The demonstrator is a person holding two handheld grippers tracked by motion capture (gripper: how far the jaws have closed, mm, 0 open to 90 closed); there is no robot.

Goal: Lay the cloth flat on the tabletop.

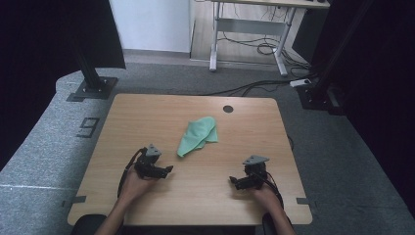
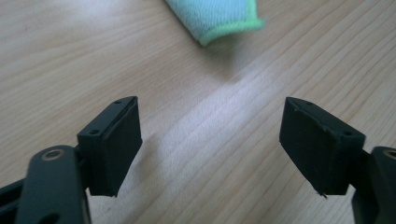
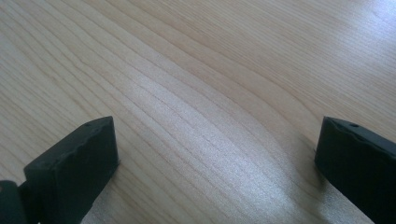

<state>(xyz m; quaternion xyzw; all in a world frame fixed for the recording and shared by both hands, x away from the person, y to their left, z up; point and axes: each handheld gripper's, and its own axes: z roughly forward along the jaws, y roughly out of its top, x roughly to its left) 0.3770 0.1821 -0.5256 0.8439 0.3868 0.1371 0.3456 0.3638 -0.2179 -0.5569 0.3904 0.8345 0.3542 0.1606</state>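
A large "9" (image 1: 87, 127) was marked on the floor left of the counter (image 1: 147, 112). The left gripper (image 1: 168, 170) stood open and empty, near the green cloth (image 1: 198, 135) lying mid-counter. The right gripper (image 1: 233, 181), farther right, gaped wide over bare wood.

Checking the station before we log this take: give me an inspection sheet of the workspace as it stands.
Surface: wooden table, bare wood grain, round grommet hole near far edge.
Job's things: green cloth, crumpled, lying mid-table, untouched.
Clutter: nothing seen.
Grippers: left gripper jaws apart, nothing between them, cloth just ahead; right gripper jaws wide apart over bare wood.
Cables: a black cable trails from the left gripper; floor cables beyond the table.
Surroundings: grey carpet, white desk frame behind, dark stands at both sides.
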